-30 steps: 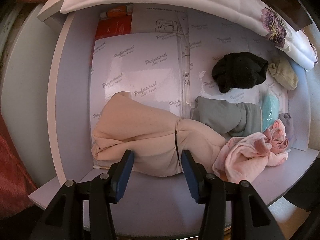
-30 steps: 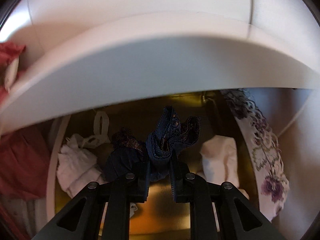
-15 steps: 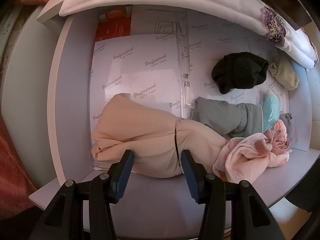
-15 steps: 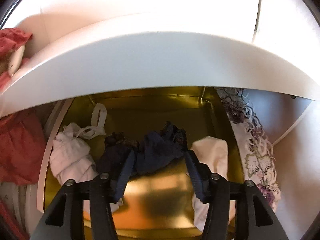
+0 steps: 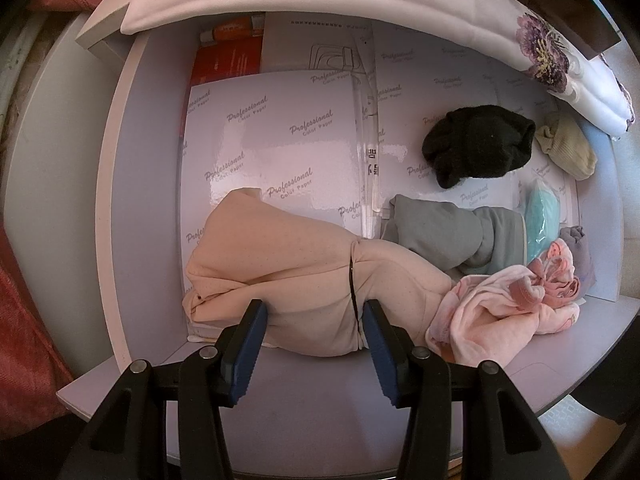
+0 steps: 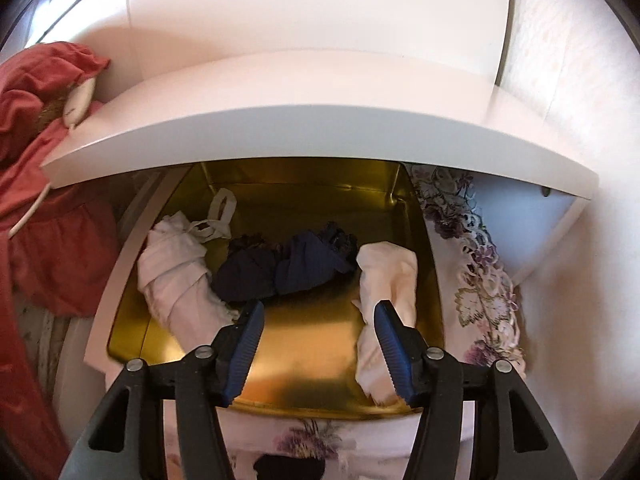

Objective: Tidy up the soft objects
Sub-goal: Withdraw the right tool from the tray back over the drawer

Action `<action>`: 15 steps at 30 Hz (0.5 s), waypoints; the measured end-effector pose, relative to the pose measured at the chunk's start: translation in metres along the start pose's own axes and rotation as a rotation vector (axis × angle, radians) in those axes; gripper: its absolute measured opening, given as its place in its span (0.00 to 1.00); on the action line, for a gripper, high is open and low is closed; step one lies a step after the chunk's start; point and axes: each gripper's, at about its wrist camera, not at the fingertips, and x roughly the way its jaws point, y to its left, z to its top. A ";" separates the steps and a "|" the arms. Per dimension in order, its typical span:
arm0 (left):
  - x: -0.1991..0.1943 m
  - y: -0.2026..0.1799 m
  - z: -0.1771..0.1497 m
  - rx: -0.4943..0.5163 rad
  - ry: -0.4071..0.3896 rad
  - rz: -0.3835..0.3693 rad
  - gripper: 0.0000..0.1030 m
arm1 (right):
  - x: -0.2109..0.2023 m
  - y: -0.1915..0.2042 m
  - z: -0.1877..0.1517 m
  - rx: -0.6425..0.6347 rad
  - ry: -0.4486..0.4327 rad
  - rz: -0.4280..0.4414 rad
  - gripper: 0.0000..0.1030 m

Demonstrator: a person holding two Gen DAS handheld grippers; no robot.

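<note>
Under the white shelf (image 6: 320,128), the gold tin (image 6: 304,344) is sitting with the navy cloth (image 6: 280,268) lying inside, both grippers hanging wide open and empty, so the left gripper (image 5: 314,336) probably grabs the peach bundle (image 5: 304,272) next.

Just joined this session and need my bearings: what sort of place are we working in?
Likely a home bedroom or closet nook. White shelf above a gold tin holding rolled garments, a lower shelf with bundled clothes such as the peach bundle, and floral linen.

The glossy white paper packs (image 5: 276,148) on the shelf carry a repeated grey watermark reading "Professional Color Paper". Small print on the clear strip (image 5: 370,160) between them is unreadable. Nothing legible shows in the right wrist view.
</note>
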 end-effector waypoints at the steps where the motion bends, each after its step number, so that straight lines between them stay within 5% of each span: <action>1: 0.000 0.000 0.000 0.000 0.000 0.000 0.48 | -0.006 -0.002 -0.004 -0.003 -0.002 0.004 0.59; 15: 0.000 -0.001 0.000 0.001 -0.001 0.002 0.49 | -0.044 -0.078 -0.072 0.117 0.100 -0.034 0.64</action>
